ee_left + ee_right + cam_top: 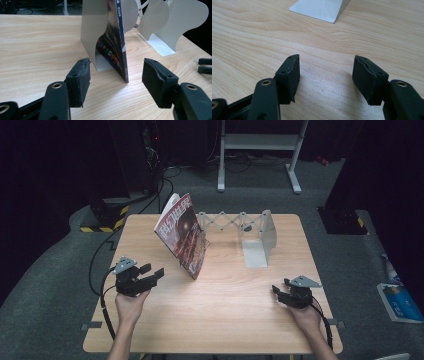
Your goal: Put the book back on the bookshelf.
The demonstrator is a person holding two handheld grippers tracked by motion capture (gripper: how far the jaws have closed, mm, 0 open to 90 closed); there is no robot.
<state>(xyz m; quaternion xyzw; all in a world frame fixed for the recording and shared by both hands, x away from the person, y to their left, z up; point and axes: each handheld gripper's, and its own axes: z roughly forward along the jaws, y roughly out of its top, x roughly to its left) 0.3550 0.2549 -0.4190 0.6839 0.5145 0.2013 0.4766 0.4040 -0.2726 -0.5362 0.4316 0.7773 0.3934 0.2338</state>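
Observation:
A magazine [182, 232] with a dark red cover stands on its edge, tilted, near the table's middle left. In the left gripper view the magazine [116, 42] leans against a grey metal bookend plate [92, 27]. My left gripper [152, 271] is a short way to the magazine's left and points at it. Its jaws are open and hold nothing [116, 72], with the magazine's lower corner just ahead of them. My right gripper [281, 286] hovers low at the front right, open [325, 65] over bare wood.
An expanding metal book rack [235, 222] runs from the magazine to a taller end plate [267, 232], whose flat base [322, 8] lies ahead of my right gripper. The wooden table [225, 320] has bare room in front. A metal stand [260, 142] is on the floor beyond.

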